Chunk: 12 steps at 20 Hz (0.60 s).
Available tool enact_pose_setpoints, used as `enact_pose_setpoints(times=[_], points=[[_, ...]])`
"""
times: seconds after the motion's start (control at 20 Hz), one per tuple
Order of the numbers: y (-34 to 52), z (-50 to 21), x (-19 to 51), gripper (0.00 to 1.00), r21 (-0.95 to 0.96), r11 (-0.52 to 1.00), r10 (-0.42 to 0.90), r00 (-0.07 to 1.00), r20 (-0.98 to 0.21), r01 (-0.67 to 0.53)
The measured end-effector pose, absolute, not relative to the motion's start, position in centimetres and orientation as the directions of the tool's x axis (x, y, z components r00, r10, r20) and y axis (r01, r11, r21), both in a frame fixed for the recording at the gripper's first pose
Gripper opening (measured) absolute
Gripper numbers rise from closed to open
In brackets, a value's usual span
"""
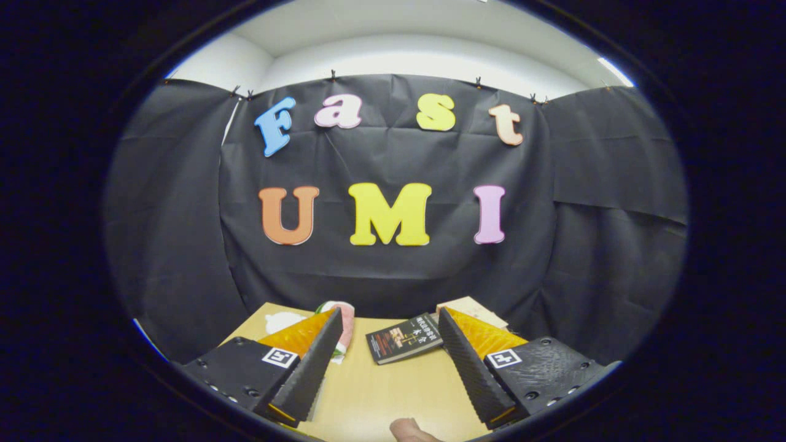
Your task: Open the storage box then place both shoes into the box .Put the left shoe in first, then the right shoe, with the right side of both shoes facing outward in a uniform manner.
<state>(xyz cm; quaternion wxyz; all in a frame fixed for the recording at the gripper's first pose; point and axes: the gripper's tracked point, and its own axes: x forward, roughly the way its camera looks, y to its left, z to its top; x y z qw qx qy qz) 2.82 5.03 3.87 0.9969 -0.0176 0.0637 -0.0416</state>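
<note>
Gripper: fingers apart over the table, holding nothing; shoe far left, book far centre; we approach level and slowly.

Gripper fingers spread wide, bare table between them, dark book just ahead, pink-and-white object by left finger, fingertip at near edge

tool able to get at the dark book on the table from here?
Probably yes. The tool is open, its fingers spread with nothing between them, and the dark book lies flat on the table just ahead of the gap. Nothing stands in between, though flat-lying books can be awkward to grip.
</note>
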Motion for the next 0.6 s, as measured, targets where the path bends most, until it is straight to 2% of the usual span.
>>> enact_pose_setpoints(times=[0.6], points=[[3.3,3.5,1.8,0.96,-0.053,0.998,-0.032,0.994,-0.106,0.027]])
